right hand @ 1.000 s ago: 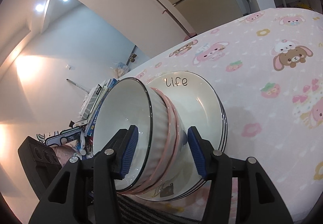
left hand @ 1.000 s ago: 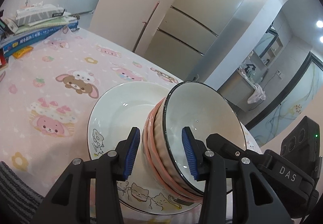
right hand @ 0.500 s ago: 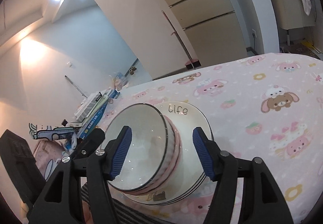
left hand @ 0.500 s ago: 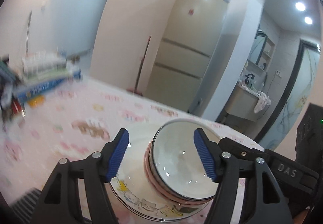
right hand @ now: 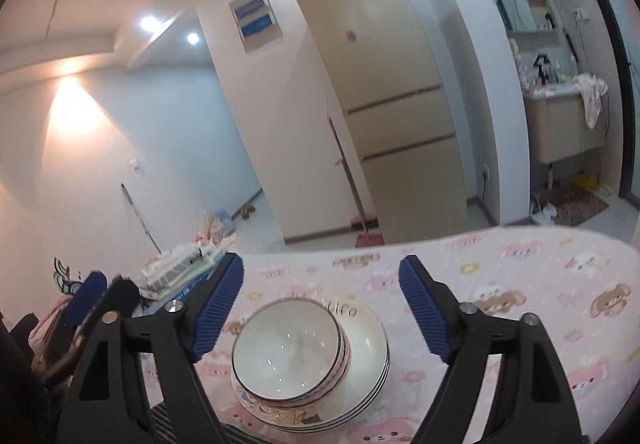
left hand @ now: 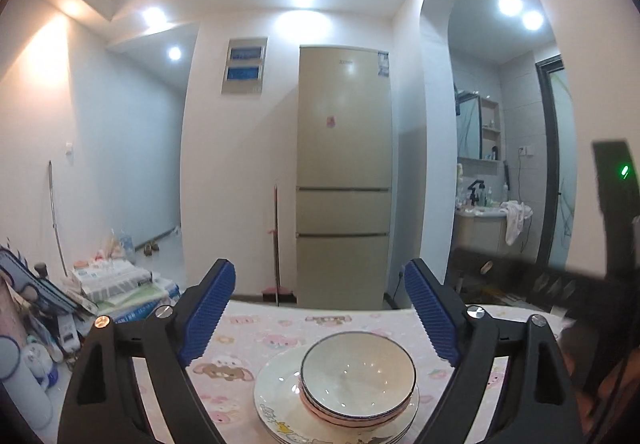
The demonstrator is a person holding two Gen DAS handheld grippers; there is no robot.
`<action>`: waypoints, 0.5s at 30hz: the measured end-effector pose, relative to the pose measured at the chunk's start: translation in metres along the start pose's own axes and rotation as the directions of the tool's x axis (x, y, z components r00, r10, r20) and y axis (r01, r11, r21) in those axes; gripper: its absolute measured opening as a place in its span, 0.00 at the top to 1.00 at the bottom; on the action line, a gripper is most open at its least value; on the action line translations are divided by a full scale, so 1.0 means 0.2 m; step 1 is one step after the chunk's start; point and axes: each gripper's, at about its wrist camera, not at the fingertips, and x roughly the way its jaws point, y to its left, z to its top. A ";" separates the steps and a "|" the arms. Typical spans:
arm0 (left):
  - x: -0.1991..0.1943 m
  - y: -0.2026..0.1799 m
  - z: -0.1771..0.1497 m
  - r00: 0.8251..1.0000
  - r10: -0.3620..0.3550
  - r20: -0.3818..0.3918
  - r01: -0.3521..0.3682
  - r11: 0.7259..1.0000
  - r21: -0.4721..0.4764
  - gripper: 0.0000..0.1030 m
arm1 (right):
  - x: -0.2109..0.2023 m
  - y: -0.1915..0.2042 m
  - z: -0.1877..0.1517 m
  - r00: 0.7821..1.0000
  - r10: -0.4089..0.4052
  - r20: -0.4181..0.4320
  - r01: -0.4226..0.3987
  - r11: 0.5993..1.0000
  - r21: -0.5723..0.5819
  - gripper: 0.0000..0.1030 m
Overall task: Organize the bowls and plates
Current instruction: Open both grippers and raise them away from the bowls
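Note:
A white bowl with a dark rim [left hand: 358, 374] [right hand: 286, 354] is nested in a pink ribbed bowl [right hand: 345, 358]. Both rest on stacked white cartoon plates [left hand: 276, 398] [right hand: 366, 340] on the pink tablecloth [left hand: 248, 328] [right hand: 500, 284]. My left gripper [left hand: 319, 276] hangs above and behind the stack; its jaws are opening with nothing between them. My right gripper [right hand: 321, 272] is likewise lifted clear of the stack, jaws opening and empty. The left wrist view shows the right gripper's dark body [left hand: 614, 204] at the right edge. One blue pad [right hand: 86, 296] of the left gripper appears in the right wrist view.
A pile of books and boxes [left hand: 116, 288] [right hand: 180, 264] lies at the table's left end with other clutter [left hand: 32, 344]. Past the far table edge stand a beige fridge [left hand: 343, 180] and a broom [left hand: 276, 244]. A washroom basin [left hand: 480, 228] is at the right.
Both grippers have let go of the bowls' rims, opened wide, and lifted up and back. The bowl stack stays on the plates, now smaller and lower in both views.

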 end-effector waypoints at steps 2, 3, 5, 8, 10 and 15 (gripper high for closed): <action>-0.09 0.00 0.03 0.999 -0.013 0.049 0.013 1.000 0.007 0.00 | -0.11 0.03 0.04 0.997 -0.014 0.073 0.018 0.999 -0.051 0.10; -0.14 0.01 0.05 0.997 -0.009 0.078 0.008 1.000 0.009 0.00 | -0.18 0.06 0.04 0.992 -0.037 0.119 0.048 0.995 -0.091 0.07; -0.23 0.02 0.08 0.994 -0.019 0.107 0.018 1.000 0.007 0.00 | -0.32 0.10 0.04 0.973 -0.092 0.213 0.127 0.979 -0.160 0.00; -0.35 0.05 0.12 0.990 -0.063 0.122 0.067 0.997 -0.024 0.00 | -0.49 0.13 0.01 0.959 -0.081 0.272 0.136 0.972 -0.189 0.00; -0.44 0.07 0.14 0.987 -0.085 0.133 0.091 0.995 -0.040 0.00 | -0.57 0.12 0.00 0.964 -0.061 0.260 0.108 0.979 -0.173 0.00; -0.64 0.07 0.17 0.981 -0.113 0.156 0.117 0.993 -0.013 0.00 | -0.73 0.13 -0.05 0.966 -0.046 0.253 0.087 0.984 -0.157 0.00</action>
